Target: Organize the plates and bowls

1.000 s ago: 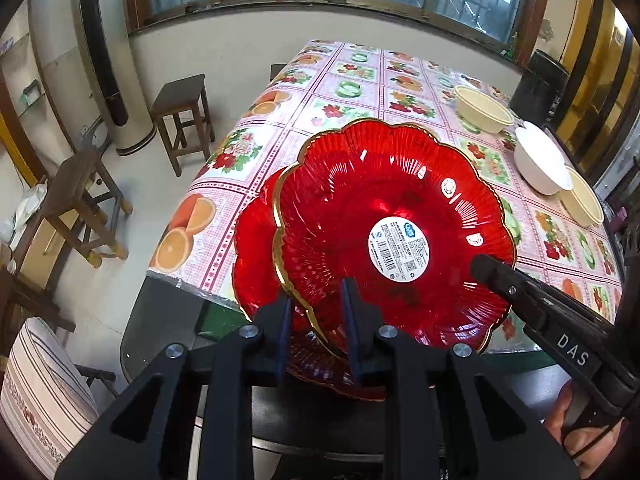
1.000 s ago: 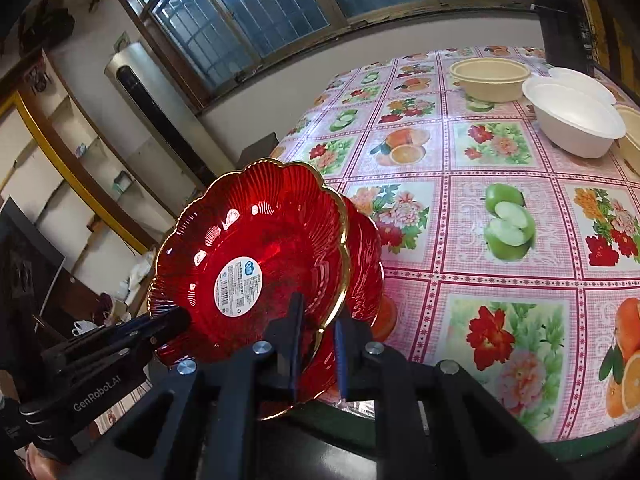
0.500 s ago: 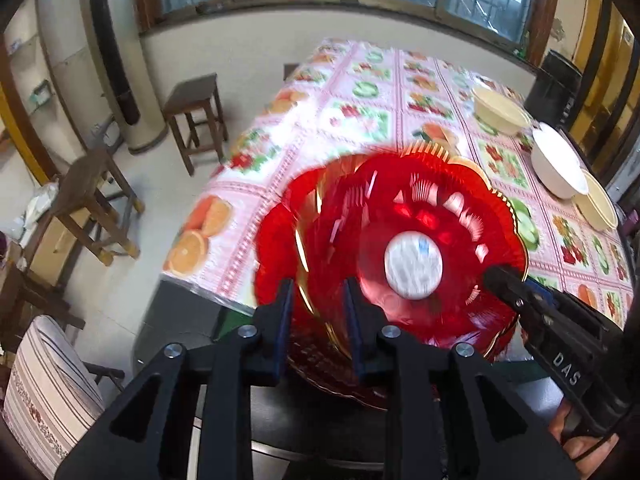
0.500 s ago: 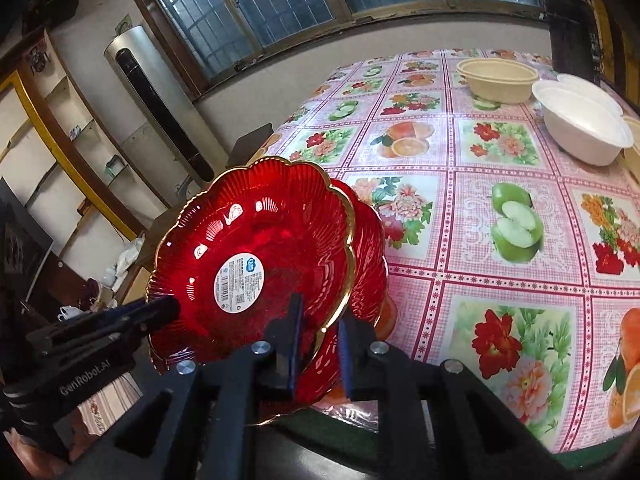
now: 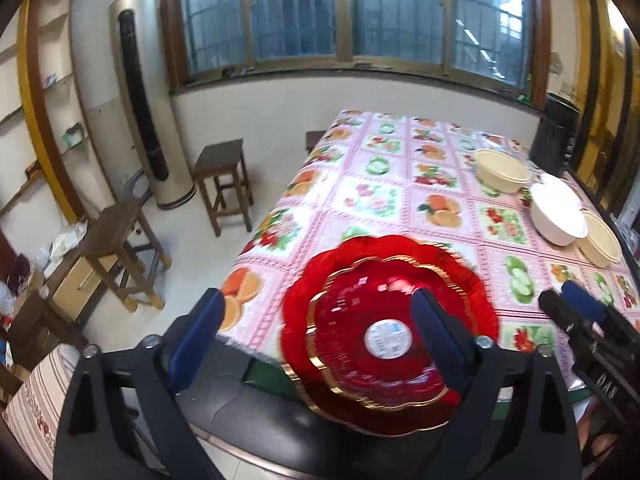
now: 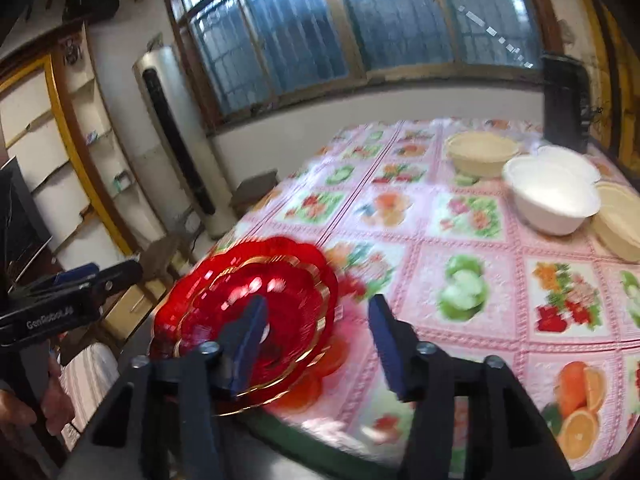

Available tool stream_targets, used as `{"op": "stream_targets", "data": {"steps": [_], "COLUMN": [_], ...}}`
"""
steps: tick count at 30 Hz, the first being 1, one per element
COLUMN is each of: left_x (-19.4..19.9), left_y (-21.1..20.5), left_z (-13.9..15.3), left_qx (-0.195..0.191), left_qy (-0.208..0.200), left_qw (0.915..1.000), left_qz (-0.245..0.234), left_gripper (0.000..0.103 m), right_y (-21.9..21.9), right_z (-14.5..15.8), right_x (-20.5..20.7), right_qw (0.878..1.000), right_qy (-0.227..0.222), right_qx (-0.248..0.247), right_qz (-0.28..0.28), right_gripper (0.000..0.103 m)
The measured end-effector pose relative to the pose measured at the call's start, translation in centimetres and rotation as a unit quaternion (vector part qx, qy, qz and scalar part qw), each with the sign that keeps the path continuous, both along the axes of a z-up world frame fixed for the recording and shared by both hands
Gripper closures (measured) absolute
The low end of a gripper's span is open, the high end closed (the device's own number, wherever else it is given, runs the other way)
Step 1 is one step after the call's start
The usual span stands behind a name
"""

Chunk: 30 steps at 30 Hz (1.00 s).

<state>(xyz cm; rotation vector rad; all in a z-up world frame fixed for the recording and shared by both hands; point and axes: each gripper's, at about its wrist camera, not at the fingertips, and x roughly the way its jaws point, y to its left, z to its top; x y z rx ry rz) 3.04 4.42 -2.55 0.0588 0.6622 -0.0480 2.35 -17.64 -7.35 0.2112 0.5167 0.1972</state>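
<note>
A red scalloped plate with a gold rim and a white label [image 5: 372, 344] lies on top of a second red plate [image 5: 472, 276] at the near corner of the table; both overhang the edge. The stack also shows in the right wrist view [image 6: 256, 300], blurred. My left gripper [image 5: 316, 340] is open and empty, its blue-padded fingers apart above and before the plates. My right gripper [image 6: 316, 340] is open and empty, just right of the stack. Beige bowls [image 5: 502, 170] [image 5: 600, 238] and a white bowl [image 5: 558, 216] stand at the far right.
The table has a pink fruit-print cloth [image 5: 380, 200]. Wooden stools [image 5: 224, 176] [image 5: 120, 248] stand on the floor to the left, beside a tall air conditioner [image 5: 148, 92]. A dark bin [image 5: 554, 136] stands past the table's far right corner.
Both grippers have opened and let go of the upper red plate, which now lies flat on the lower one. Both grippers have pulled back and up.
</note>
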Motion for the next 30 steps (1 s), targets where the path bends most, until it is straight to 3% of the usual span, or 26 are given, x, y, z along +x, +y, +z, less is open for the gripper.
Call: {"op": "stream_targets", "data": {"steps": [4,7,15,22,24,30], "left_x": [-0.7,-1.2,-2.0,0.0,1.0,4.4], "left_y": [-3.9,-7.6,-16.8,-22.9,-24.9,-30.9], "left_z": [0.4,0.2,-1.3,-0.5,-0.3,-0.8], "left_qx": [0.022,0.036,0.065,0.023,0.012,0.021], "left_qy": [-0.012,-0.012,0.027,0.097,0.124,0.163], "left_qw": [0.9987,0.9952,0.9758,0.9573,0.9506,0.9481], "left_qz": [-0.044,-0.09,-0.207,-0.271,-0.285,-0.272], "left_gripper": [0.002,0.001,0.0,0.0,0.0,0.0], "right_y": [-4.4,-7.9,-17.0,-25.3,-28.5,-36.1], "right_z": [0.2,-0.2,-1.4,-0.2,-0.2,-1.7], "right_x": [-1.3,-2.2,-4.9,-5.9,-5.6,-3.4], "right_qw": [0.998,0.994,0.979,0.963,0.956,0.924], "right_qy": [-0.033,-0.037,-0.041,-0.052,-0.051,-0.045], "right_qx": [0.004,0.013,0.054,0.081,0.104,0.225], "right_qz": [-0.054,-0.097,-0.192,-0.251,-0.268,-0.307], "right_gripper": [0.027,0.027,0.025,0.022,0.022,0.022]}}
